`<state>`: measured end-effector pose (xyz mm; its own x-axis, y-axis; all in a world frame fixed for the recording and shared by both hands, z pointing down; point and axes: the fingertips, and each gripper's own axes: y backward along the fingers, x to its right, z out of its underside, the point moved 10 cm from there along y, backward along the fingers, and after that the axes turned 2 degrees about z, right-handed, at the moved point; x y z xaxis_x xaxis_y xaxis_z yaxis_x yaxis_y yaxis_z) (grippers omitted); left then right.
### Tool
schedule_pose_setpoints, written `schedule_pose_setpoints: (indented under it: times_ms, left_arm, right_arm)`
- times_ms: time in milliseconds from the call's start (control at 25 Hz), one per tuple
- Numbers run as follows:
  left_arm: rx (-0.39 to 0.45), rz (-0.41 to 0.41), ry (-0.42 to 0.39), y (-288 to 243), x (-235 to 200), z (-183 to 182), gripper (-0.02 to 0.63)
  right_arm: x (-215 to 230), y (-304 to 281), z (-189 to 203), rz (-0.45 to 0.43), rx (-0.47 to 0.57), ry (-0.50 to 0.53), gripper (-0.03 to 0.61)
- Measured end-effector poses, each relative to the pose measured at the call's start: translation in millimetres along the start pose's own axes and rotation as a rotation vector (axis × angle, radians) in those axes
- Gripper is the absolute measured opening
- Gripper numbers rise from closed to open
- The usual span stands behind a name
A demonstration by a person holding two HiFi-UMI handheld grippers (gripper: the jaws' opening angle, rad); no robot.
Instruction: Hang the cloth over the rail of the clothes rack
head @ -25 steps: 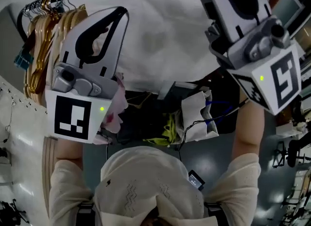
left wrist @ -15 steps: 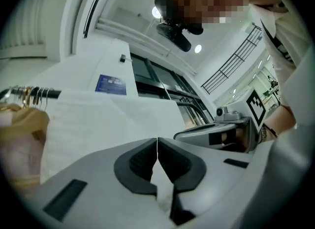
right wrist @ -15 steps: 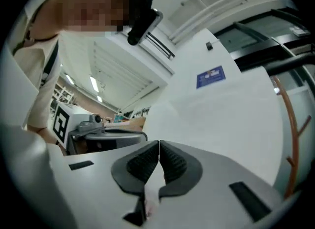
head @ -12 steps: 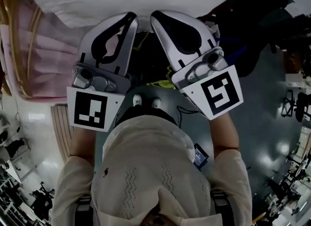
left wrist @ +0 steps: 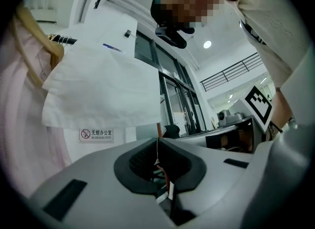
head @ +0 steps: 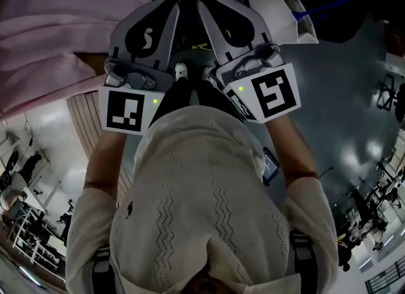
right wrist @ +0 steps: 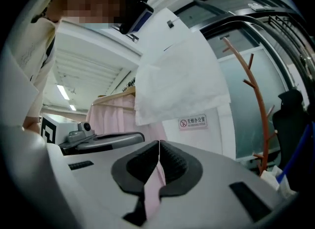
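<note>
Both tongs were closed. The left gripper (head: 172, 9) had its jaws pressed together with nothing showing between them in its own view (left wrist: 158, 142). The right gripper (head: 204, 7) also had its jaws shut (right wrist: 159, 144). A pink sliver showed in the slit under them, but I could not tell whether it was pinched there or only seen through the gap.

In the head view the two grippers sat side by side at 12 o'clock, tips close together, just above the person's cream top (head: 202, 191).

The white cloth (left wrist: 98, 85) hung draped and free of both grippers. It was at 11 o'clock in the left gripper view and at 12 o'clock in the right gripper view (right wrist: 177, 80). Pink clothes (left wrist: 19, 114) hung just beside it. A small wall sign (right wrist: 193, 122) sat under its lower edge, and a brown coat stand (right wrist: 256, 95) stood at 3 o'clock.
</note>
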<state>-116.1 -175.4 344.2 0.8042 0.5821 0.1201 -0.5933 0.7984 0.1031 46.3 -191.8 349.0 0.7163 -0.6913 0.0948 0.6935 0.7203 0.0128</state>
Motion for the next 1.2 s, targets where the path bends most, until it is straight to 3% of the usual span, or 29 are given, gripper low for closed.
schedule_pose_setpoints:
  times_ms: [120,360,1200]
  left_arm:
    - [-0.039,-0.024,0.057,6,6,20,0.017]
    - [-0.101,-0.032,0.115,14,21,45,0.017]
    - [-0.138,0.001,0.125,12,40,69,0.017]
  right_arm:
    - [-9,10,25,0.015,-0.030,-0.022,0.018]
    - [-15,12,44,-0.045,-0.033,0.010,0.018]
    - [-13,19,56,-0.029,-0.048,-0.009,0.018]
